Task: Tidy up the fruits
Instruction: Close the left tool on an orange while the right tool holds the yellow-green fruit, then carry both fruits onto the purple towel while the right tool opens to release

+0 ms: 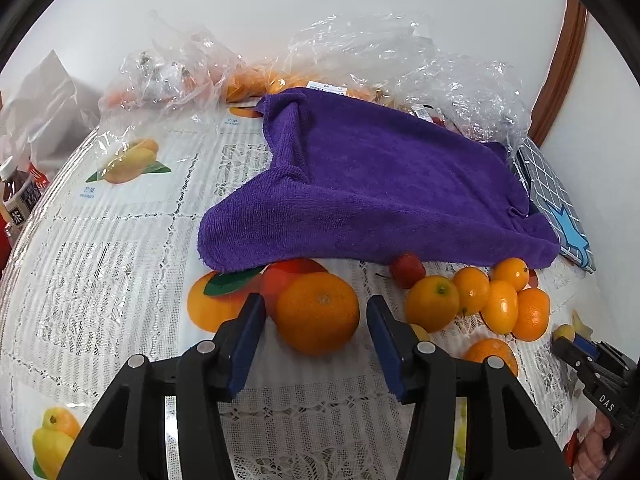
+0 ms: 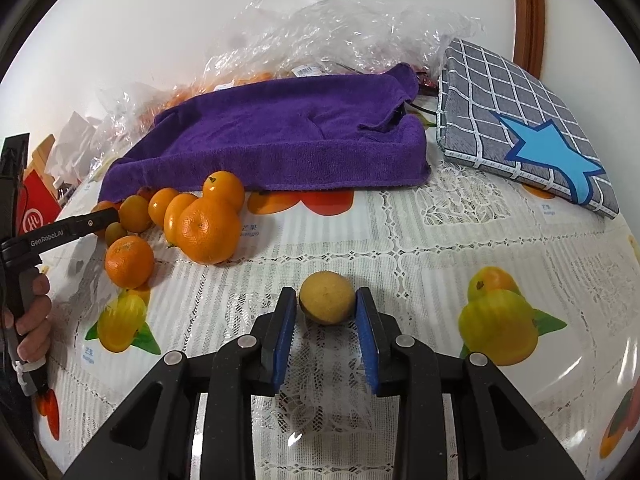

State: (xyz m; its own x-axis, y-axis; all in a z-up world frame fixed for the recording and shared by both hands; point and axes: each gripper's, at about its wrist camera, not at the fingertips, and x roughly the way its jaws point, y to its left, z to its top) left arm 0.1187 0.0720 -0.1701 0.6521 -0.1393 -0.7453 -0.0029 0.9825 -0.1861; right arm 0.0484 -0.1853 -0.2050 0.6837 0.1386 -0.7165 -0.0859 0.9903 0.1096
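Note:
A large orange [image 1: 317, 312] rests on the fruit-print tablecloth [image 1: 100, 264] between the blue pads of my left gripper [image 1: 315, 300]. A small gap shows on each side of it, so the gripper is open. To its right lies a cluster of several small oranges and kumquats [image 1: 480, 300] with a small red fruit [image 1: 407, 270] beside them. My right gripper [image 2: 325, 293] is shut on a small dull-yellow round fruit [image 2: 327, 298] that sits on the cloth. The same cluster [image 2: 192, 220] lies at the left of the right wrist view, where the left gripper's finger [image 2: 96, 218] reaches in.
A purple towel [image 1: 380, 184] lies draped behind the fruit. Crumpled clear plastic bags [image 1: 400, 52] with more oranges sit against the wall. A grey checked cushion with a blue star [image 2: 520, 120] is at the right. Bottles [image 1: 16, 196] stand at the far left edge.

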